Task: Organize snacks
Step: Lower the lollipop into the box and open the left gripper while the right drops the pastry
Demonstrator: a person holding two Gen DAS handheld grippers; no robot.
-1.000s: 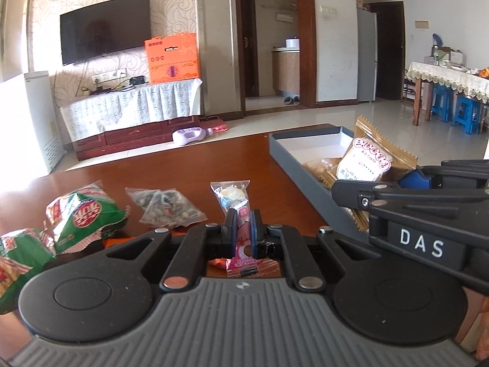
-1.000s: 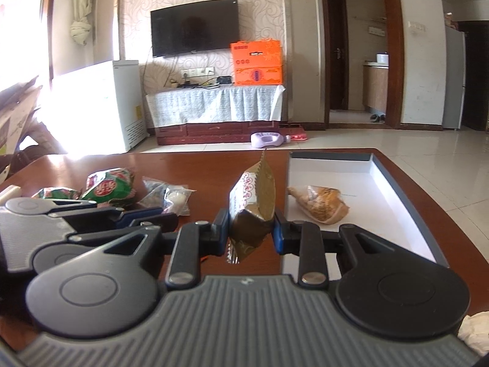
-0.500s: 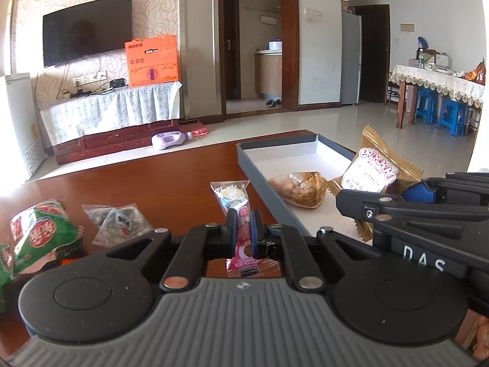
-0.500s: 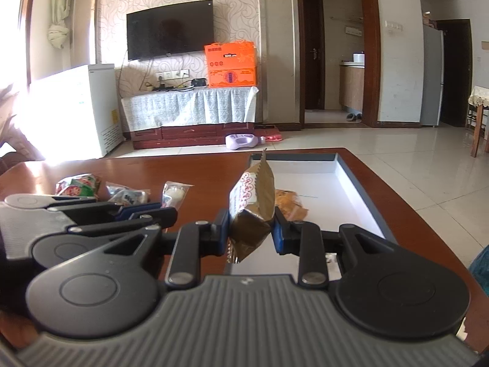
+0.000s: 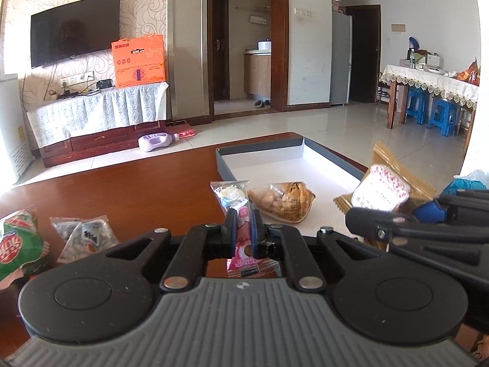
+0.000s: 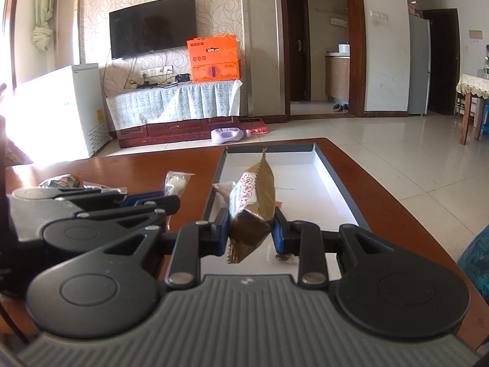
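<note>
My left gripper [image 5: 243, 229] is shut on a thin pink-and-clear snack sachet [image 5: 235, 202], held upright over the brown table near the left wall of the grey tray [image 5: 259, 150]. My right gripper [image 6: 250, 232] is shut on a gold snack packet [image 6: 253, 195] with a white label, hovering over the tray's near end [image 6: 333, 180]. In the left wrist view the gold packet [image 5: 385, 188] and the right gripper's arm appear at right. One clear bag of biscuits [image 5: 282, 200] lies inside the tray.
On the table to the left lie a green snack bag [image 5: 18, 244] and a clear packet of dark snacks [image 5: 84, 234]. A blue bag [image 6: 476, 257] sits at the table's right edge. Beyond the table is tiled floor, a TV cabinet and a doorway.
Both grippers have moved to the right with their packets, toward and over the tray. The tray and biscuit bag now sit nearer the centre of both views; the loose snacks slid left.
</note>
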